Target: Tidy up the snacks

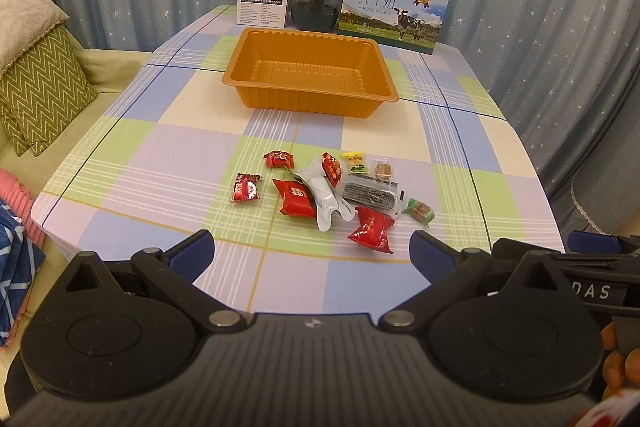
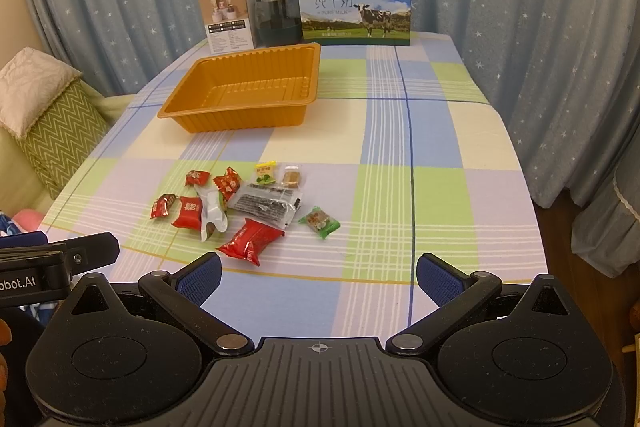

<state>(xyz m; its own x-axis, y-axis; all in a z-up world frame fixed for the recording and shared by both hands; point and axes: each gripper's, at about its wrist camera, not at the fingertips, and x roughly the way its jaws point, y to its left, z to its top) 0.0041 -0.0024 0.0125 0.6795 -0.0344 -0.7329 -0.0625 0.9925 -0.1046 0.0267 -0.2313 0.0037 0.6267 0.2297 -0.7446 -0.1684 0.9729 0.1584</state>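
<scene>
Both tools hang wide and empty over the near edge of the counter (image 2: 440, 131): the left tool (image 1: 312, 255) and the right tool (image 2: 318, 277) each frame bare cloth between their blue pads.

Just beyond them the snacks (image 1: 320, 187) lie in 1 loose cluster (none sorted, by my judgement). I count 10: 5 red packets, 1 silver pouch (image 1: 326, 197), 1 clear dark-printed packet (image 2: 266, 205), 1 yellow sweet (image 1: 354, 163), 1 brown one (image 2: 292, 177), and 1 green one (image 2: 320, 221).

Farther back, well apart, 1 orange tray (image 2: 224, 121) stands empty, so all the sorting is left.
</scene>
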